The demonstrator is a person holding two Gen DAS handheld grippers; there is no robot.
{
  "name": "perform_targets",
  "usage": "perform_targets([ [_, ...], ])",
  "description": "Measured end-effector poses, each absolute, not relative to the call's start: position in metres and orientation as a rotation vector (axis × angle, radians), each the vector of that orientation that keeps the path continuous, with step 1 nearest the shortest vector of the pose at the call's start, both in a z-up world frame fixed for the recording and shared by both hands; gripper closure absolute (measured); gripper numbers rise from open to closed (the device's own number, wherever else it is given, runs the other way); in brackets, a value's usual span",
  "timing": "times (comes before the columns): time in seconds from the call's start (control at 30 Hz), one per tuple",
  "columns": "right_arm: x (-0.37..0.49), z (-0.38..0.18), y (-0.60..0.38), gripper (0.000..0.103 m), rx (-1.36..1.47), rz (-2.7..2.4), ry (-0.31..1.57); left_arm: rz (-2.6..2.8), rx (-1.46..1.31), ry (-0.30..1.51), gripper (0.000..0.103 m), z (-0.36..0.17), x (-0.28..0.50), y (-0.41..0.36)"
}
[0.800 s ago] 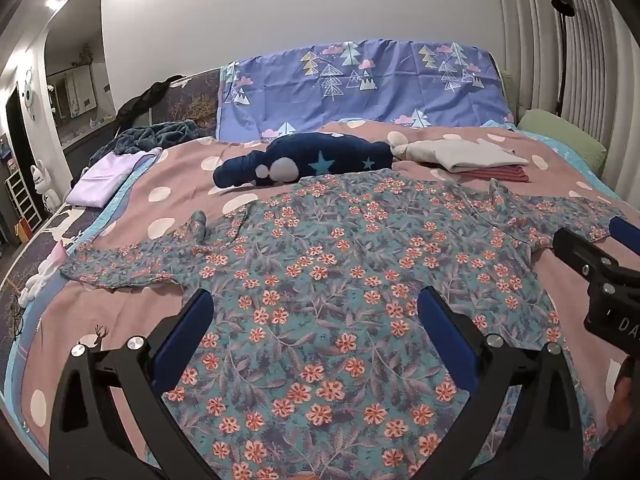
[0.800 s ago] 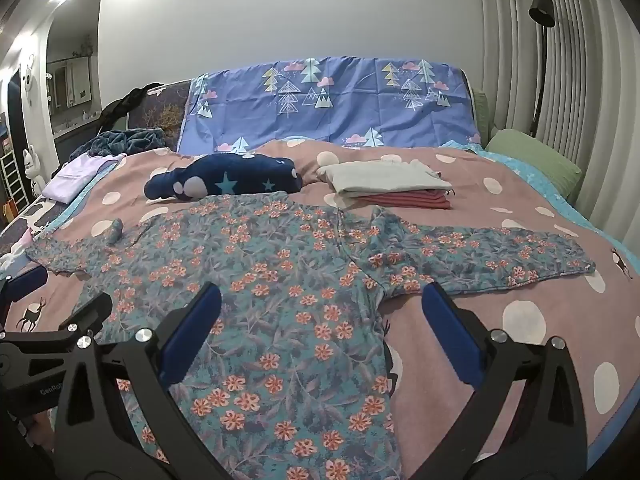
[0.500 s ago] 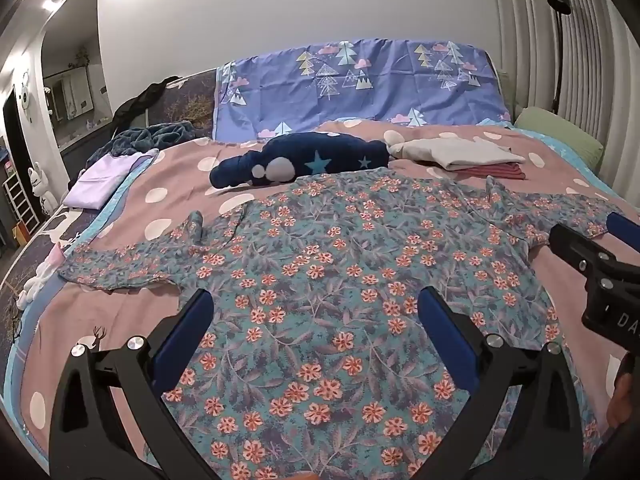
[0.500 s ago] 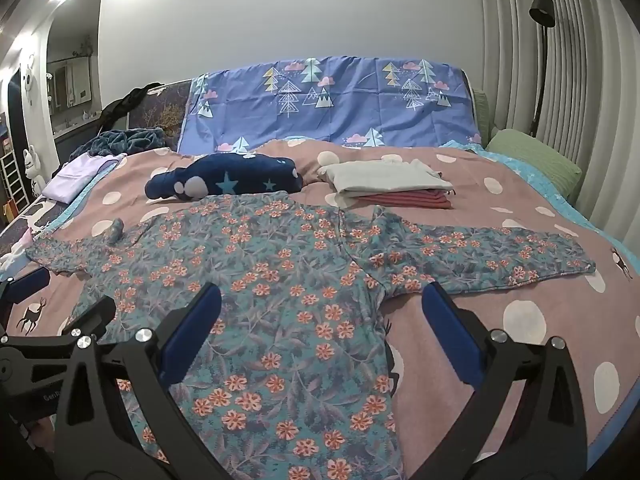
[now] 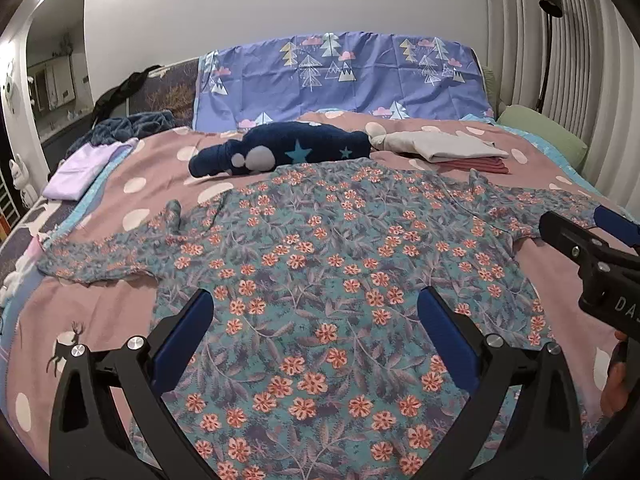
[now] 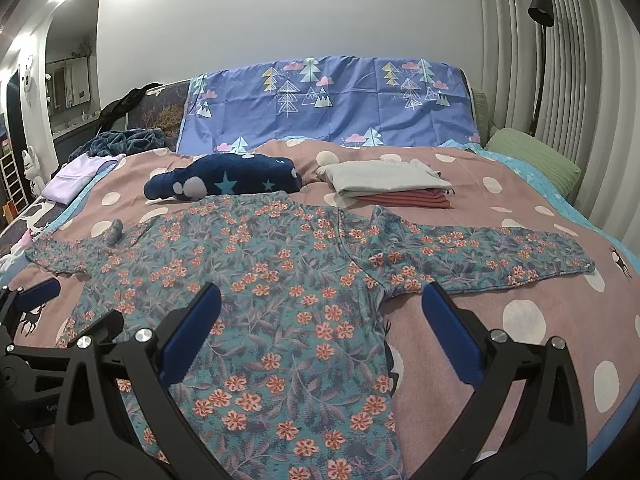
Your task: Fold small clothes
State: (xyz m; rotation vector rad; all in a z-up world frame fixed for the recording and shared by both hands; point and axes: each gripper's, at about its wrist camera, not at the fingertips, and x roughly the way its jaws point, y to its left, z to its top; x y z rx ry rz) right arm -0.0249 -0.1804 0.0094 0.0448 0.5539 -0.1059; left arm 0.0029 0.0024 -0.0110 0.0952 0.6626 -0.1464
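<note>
One bed (image 6: 532, 208) with a pink dotted cover filled the room, against a white wall. One floral garment (image 5: 320, 280) lay spread flat on it, both sleeves out. Behind it were one navy star bundle (image 5: 288, 150) and one stack of two folded clothes (image 6: 392, 186). Two grippers, left gripper (image 5: 316, 332) and right gripper (image 6: 320, 332), hovered wide open, holding nothing.
</note>
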Motion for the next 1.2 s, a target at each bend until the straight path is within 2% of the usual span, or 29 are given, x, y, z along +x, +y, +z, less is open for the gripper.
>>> perform_targets([
  [0.23, -0.023, 0.014, -0.181, 0.002, 0.058, -0.126, 0.542, -0.157, 0.084, 0.677, 0.001, -0.014, 0.003, 0.004],
  [0.5, -0.029, 0.016, -0.185, 0.002, 0.099, -0.108, 0.48, -0.115, 0.097, 0.545, 0.001, -0.006, -0.005, 0.008],
  [1.2, -0.025, 0.01, -0.179, 0.002, 0.09, -0.087, 0.548, -0.141, 0.1, 0.599, 0.003, -0.015, -0.005, 0.011],
])
